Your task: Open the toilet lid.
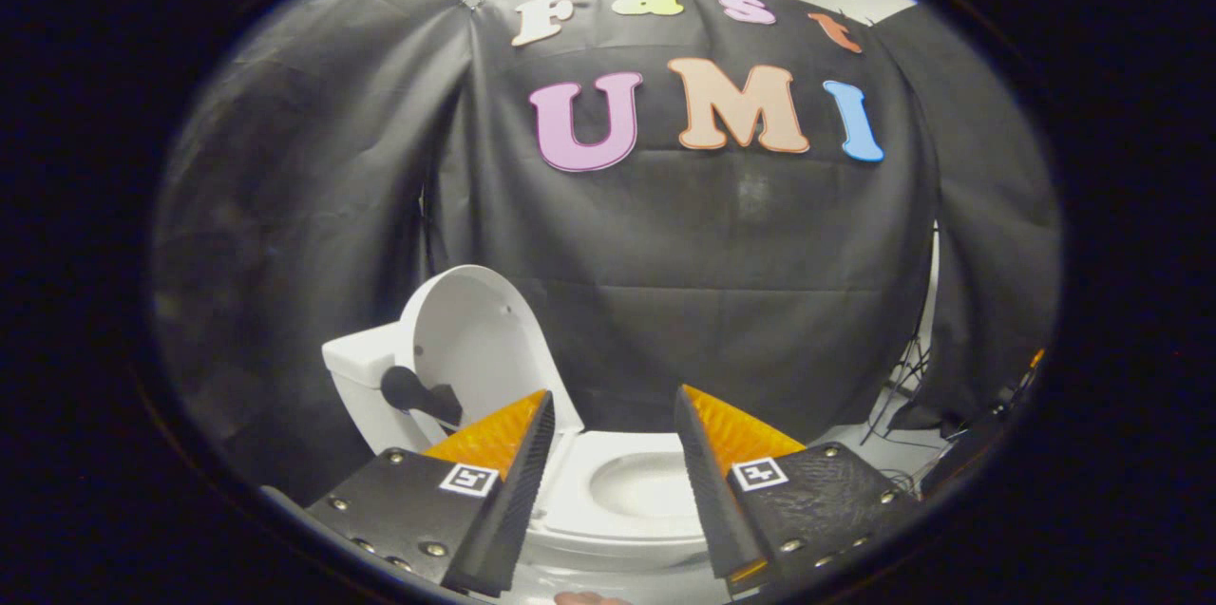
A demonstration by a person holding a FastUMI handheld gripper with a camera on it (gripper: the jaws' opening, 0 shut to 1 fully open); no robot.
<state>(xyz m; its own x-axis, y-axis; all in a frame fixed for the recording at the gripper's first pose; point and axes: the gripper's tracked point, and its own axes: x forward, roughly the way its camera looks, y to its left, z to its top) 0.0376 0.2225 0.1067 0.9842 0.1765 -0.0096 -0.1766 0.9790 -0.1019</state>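
Observation:
A white toilet stands ahead of and below the fingers. Its lid is raised upright and leans back against the white tank. The seat lies flat around the open bowl, which shows between the two fingers. My gripper is open, with a wide gap and nothing held. It hovers above the front of the seat and touches nothing. A dark rounded object pokes out beside the lid, near the left finger.
Black cloth walls close the booth behind and on both sides of the toilet. Cables and dark equipment lie on the floor at the far right. A sliver of a hand shows at the very bottom.

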